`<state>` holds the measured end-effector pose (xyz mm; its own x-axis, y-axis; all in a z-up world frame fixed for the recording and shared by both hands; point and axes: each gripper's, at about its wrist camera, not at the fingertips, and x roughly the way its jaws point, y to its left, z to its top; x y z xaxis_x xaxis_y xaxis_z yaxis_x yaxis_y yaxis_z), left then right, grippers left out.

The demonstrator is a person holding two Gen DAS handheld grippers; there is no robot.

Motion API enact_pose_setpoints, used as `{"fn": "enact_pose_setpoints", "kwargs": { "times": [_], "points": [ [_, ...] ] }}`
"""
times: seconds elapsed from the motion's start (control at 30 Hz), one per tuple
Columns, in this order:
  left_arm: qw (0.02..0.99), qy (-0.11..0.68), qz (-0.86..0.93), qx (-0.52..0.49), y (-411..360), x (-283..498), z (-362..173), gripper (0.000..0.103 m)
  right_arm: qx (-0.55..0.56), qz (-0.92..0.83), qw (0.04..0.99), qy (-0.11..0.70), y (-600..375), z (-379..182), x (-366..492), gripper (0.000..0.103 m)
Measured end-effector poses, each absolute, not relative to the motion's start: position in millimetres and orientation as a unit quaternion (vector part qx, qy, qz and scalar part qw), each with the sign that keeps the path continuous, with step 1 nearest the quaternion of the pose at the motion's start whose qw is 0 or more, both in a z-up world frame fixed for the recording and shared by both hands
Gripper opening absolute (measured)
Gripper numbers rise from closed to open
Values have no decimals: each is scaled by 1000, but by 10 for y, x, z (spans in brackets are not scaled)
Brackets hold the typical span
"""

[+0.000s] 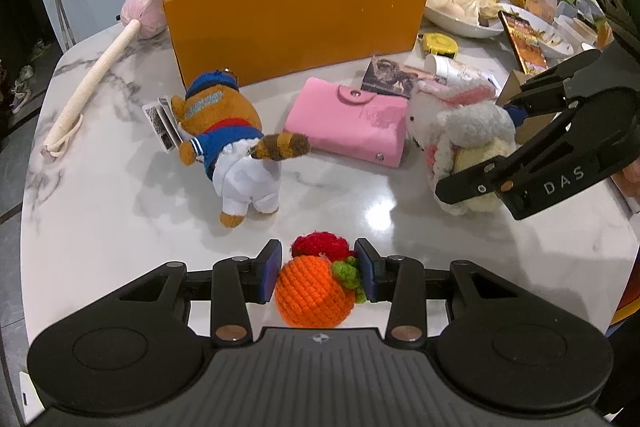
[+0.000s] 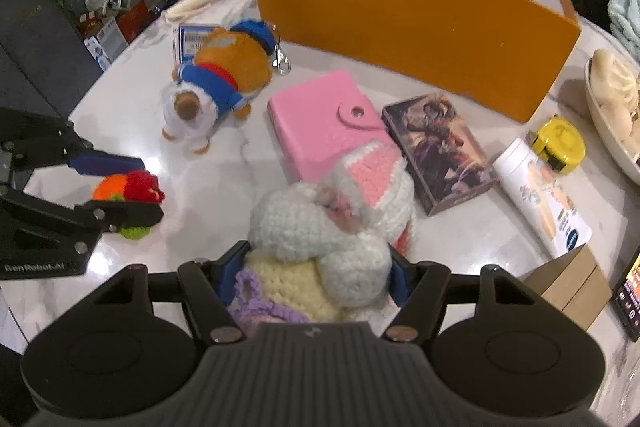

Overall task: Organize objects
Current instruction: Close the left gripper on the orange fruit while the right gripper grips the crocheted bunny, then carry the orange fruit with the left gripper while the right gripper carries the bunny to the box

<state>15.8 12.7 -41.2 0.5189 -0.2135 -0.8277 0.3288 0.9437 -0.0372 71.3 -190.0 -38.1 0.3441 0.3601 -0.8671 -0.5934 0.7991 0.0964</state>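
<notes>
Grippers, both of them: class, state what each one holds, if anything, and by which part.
The left gripper clamps the crocheted orange fruit across its upper sides, beside the green leaves. The right gripper squeezes the crocheted white bunny around its lower body.

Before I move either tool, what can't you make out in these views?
- Orange box floor: its front wall hides it in both views.
- Crochet rabbit underside: the right tool body covers it.
- Crochet orange table contact: hidden behind the left tool.
- Bottle label: too blurred to read.
</notes>
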Motion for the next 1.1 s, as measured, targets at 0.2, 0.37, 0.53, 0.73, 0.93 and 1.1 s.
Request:
{"fn": "enact_pose_setpoints", "kwargs": {
  "times": [0.2,0.37,0.53,0.73,0.93,1.1],
  "points": [
    [879,447,-159,48,136,170,-258,46,-116,303,824,464,-1879,-159,681,70],
    [889,426,-161,33,173,190,-87,46,-119,309,831,446,-1851,-28,653,70],
    [902,406,-149,12,253,262,77,46,-119,304,846,421,-1805,129,718,70],
    [924,361,-124,-11,369,416,439,46,-106,297,869,381,-1688,397,864,70],
    [940,325,-97,-27,440,653,734,46,-92,284,895,332,-1516,737,1086,70],
    [946,313,-71,-40,483,940,816,46,-75,276,911,296,-1394,1028,1293,70]
  ]
}}
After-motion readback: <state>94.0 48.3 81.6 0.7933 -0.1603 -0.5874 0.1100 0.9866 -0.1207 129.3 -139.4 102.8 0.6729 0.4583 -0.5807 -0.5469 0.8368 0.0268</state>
